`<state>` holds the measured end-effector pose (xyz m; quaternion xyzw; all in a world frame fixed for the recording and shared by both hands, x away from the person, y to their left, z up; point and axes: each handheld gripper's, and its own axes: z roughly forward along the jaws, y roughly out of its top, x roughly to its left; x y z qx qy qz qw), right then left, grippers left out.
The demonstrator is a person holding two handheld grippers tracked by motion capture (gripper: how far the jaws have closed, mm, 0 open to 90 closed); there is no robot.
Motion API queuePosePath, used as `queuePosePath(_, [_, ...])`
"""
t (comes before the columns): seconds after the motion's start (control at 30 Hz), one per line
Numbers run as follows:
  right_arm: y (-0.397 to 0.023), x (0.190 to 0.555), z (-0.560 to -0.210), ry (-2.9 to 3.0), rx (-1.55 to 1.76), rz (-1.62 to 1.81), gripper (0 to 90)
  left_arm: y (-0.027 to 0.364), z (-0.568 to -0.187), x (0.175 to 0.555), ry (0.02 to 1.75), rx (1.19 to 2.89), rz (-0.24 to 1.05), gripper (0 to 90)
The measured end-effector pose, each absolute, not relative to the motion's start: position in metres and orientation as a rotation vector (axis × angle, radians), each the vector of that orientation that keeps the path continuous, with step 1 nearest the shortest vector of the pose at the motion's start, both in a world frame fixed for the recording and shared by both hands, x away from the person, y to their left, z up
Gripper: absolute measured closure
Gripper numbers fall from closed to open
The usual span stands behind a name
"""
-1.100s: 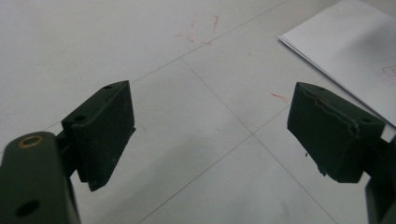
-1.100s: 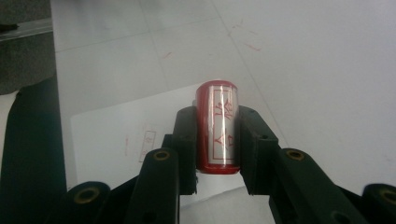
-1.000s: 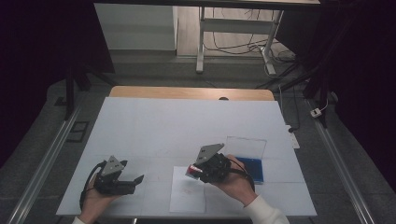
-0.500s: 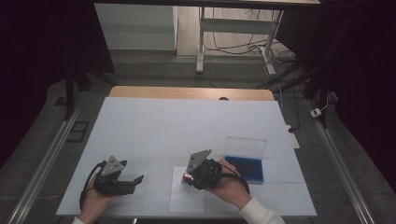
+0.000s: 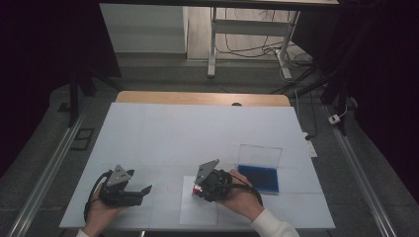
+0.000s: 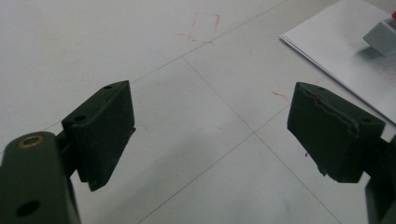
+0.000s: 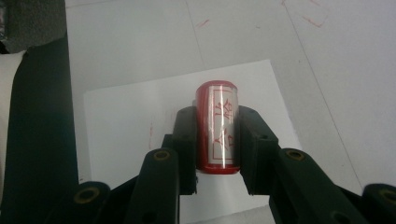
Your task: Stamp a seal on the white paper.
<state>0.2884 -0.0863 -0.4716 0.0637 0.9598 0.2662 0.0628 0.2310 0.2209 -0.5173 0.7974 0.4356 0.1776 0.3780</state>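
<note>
One open clear case (image 5: pixel 259 170) with a blue pad inside, lid raised, near the right gripper (image 5: pixel 198 189), one red stamp (image 7: pixel 217 126) clamped between its jaws over one white paper sheet (image 5: pixel 190 210), left gripper (image 6: pixel 210 130) jaws spread, holding nothing, above the table (image 5: pixel 163 133)

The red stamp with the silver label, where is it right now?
The red stamp with the silver label is clamped in the right gripper, over the white paper sheet at the table's near edge, left of the blue ink tray.
</note>
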Motion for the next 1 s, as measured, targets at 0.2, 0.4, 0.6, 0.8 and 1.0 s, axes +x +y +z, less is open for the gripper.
queuePosePath(0.2, [-0.085,0.29,-0.476,2.904,0.201,0.785,69.7,0.221,-0.517,0.231,1.112,2.04,0.454,15.3])
queuePosePath(0.4, [-0.083,0.29,-0.479,2.91,0.201,0.769,69.7,0.221,-0.518,0.231,1.111,2.04,0.454,15.3])
queuePosePath(0.6, [-0.082,0.29,-0.482,2.911,0.194,0.748,69.7,0.221,-0.518,0.231,1.111,2.041,0.456,15.3])
queuePosePath(0.8, [-0.082,0.291,-0.484,2.912,0.199,0.754,69.7,0.221,-0.518,0.231,1.111,2.041,0.455,15.3])
queuePosePath(1.0, [-0.082,0.291,-0.484,2.911,0.19,0.745,69.7,0.221,-0.518,0.231,1.111,2.041,0.455,15.3])
